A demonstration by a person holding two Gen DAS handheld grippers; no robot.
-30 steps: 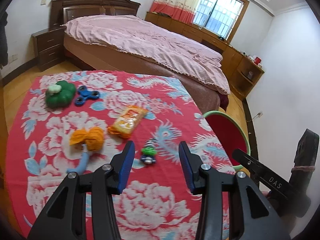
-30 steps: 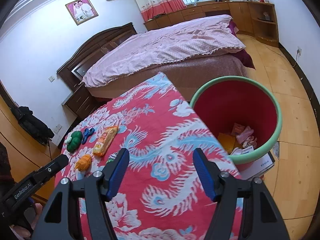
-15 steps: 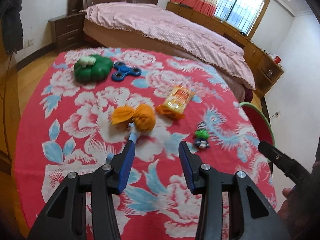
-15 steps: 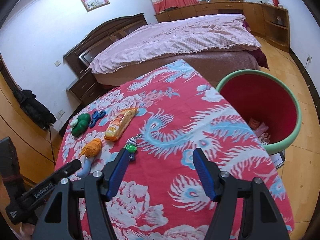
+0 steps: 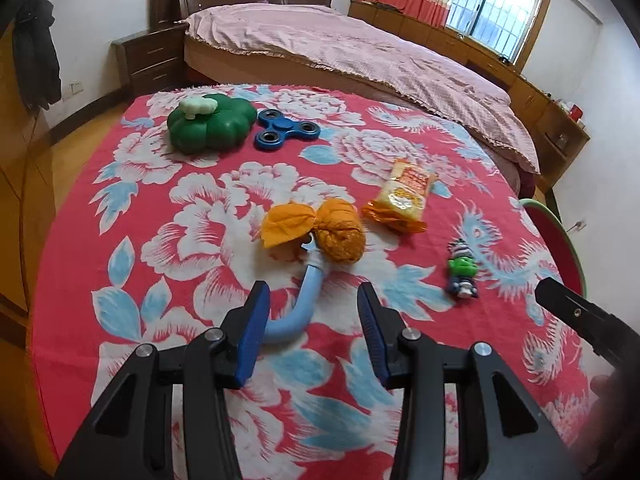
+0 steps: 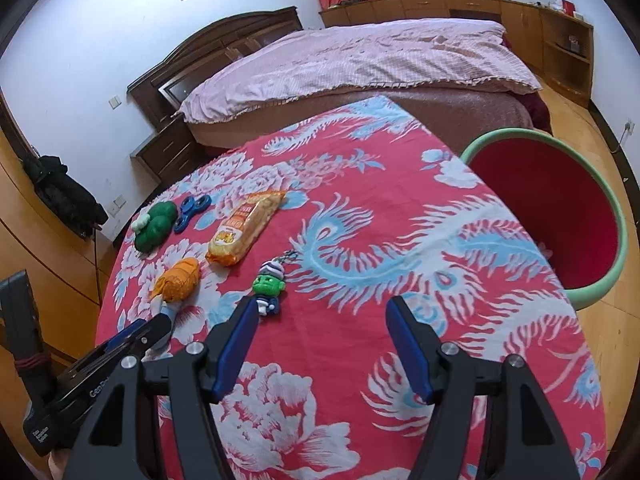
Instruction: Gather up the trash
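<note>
I hold 2 grippers above the tabletop [image 5: 80, 240], which is covered by a red floral cloth. The left gripper [image 5: 312, 304] has come lower and closer to the cloth than 1 second ago; its fingers stand partly apart with nothing clamped. The blue handle [image 5: 308, 296] of an orange-wrapped bundle [image 5: 340, 232] now lies between those fingers, apart from both pads; earlier the bundle lay further ahead and to the left. The right gripper [image 6: 320, 328] has its fingers wide and empty. In its view the scene has shifted: the red bin [image 6: 560, 216] with the green rim, central 1 second ago, now sits at the right edge beside the tabletop.

Trash position: the orange snack packet [image 5: 404, 196] lies flat on the cloth, just right of the bundle and well ahead of both grippers. A small green-faced figure [image 5: 462, 272] lies nearer the right gripper, just ahead of its left finger. A green toy [image 5: 212, 124] and a blue spinner [image 5: 286, 130] lie side by side at the far end, almost touching.
</note>
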